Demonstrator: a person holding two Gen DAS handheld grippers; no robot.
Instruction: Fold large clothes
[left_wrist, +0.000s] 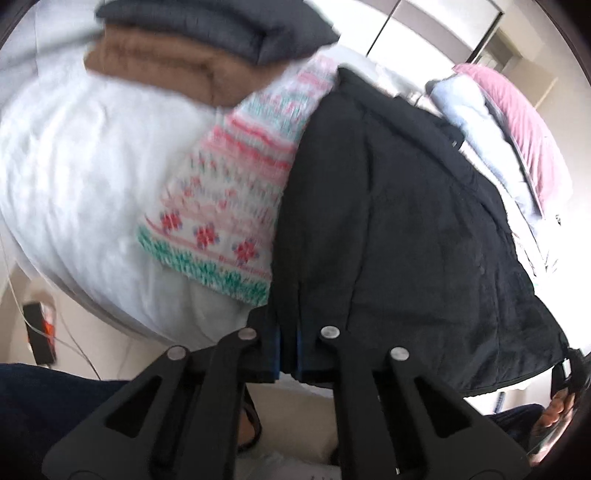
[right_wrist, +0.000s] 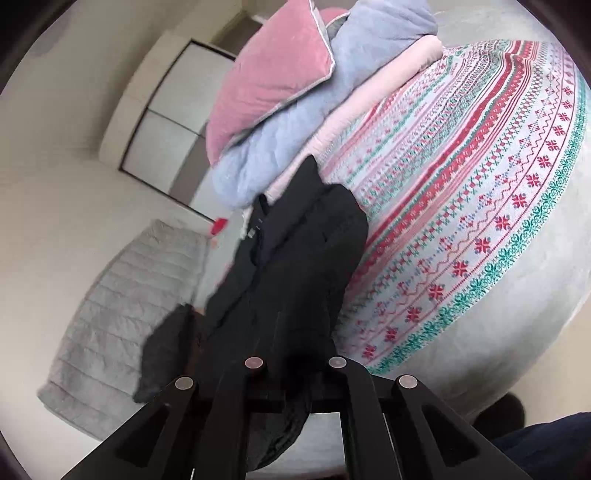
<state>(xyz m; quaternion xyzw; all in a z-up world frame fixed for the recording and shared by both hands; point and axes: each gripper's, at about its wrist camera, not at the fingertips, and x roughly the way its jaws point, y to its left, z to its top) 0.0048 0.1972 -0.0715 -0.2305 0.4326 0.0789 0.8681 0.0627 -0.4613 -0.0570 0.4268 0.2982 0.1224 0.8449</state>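
A large black garment (left_wrist: 399, 229) is stretched over the near edge of the bed. My left gripper (left_wrist: 289, 350) is shut on its lower edge, with the cloth pinched between the blue pads. In the right wrist view the same black garment (right_wrist: 288, 266) hangs from my right gripper (right_wrist: 295, 373), which is shut on another part of its edge. The fingertips of both grippers are hidden in the dark cloth. The garment lies partly over a patterned red, green and white knitted blanket (right_wrist: 480, 206).
The blanket (left_wrist: 236, 192) covers a white bed (left_wrist: 74, 177). Folded brown and dark grey clothes (left_wrist: 192, 48) sit at the far side. A pink pillow (right_wrist: 273, 81) and a blue blanket (right_wrist: 295, 125) are piled at one end. A grey quilted mat (right_wrist: 122, 317) lies on the floor.
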